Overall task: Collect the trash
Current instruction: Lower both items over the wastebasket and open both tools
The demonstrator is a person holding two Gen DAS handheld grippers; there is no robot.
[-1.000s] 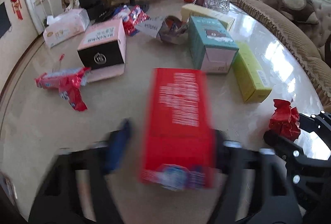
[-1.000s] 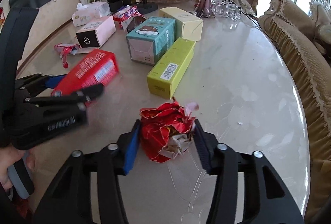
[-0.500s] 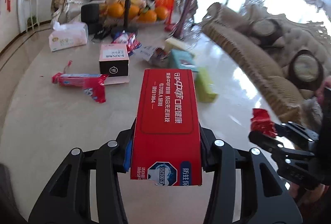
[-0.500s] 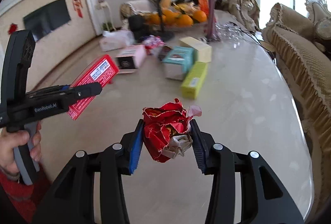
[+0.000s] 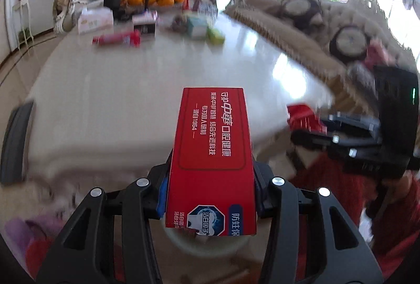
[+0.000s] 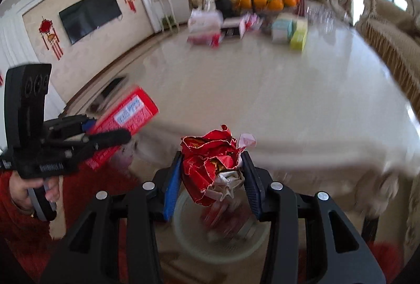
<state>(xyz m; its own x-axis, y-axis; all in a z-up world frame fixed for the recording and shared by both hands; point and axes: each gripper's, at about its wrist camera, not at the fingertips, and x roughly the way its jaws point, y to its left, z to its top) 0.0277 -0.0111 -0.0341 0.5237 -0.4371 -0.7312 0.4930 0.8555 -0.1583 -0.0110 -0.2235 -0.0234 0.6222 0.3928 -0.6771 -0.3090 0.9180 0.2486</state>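
The red box (image 5: 210,163) is clamped at its near end between the fingers of the left gripper (image 5: 210,194), jutting forward past them, clear of the table (image 5: 118,105) and out beyond its near edge. Just to the right, the right gripper (image 6: 210,184) has its pads squeezed on a crumpled red wrapper (image 6: 210,163), whose pale, torn underside hangs down between them. Both loads are held over the floor, and straight below the wrapper sits a round, pale bin (image 6: 189,236); it is blurred, but something reddish seems to lie in it already, though I can't say what. From the left gripper's side only a pale curve of the rim (image 5: 178,236) shows under the box. The risk, as I see it, is in the drop: the box is long and gripped at one end only, so if it is let go while off centre it could catch the rim and tip onto the floor. The wrapper is light and ragged and might cling to a pad or drift wide. The grippers are also close together, so they could knock as they crowd over the one opening. Far back, at the table's far end, more boxes (image 6: 288,29) and a red packet (image 5: 118,38) wait beside a tray of oranges (image 6: 265,1).
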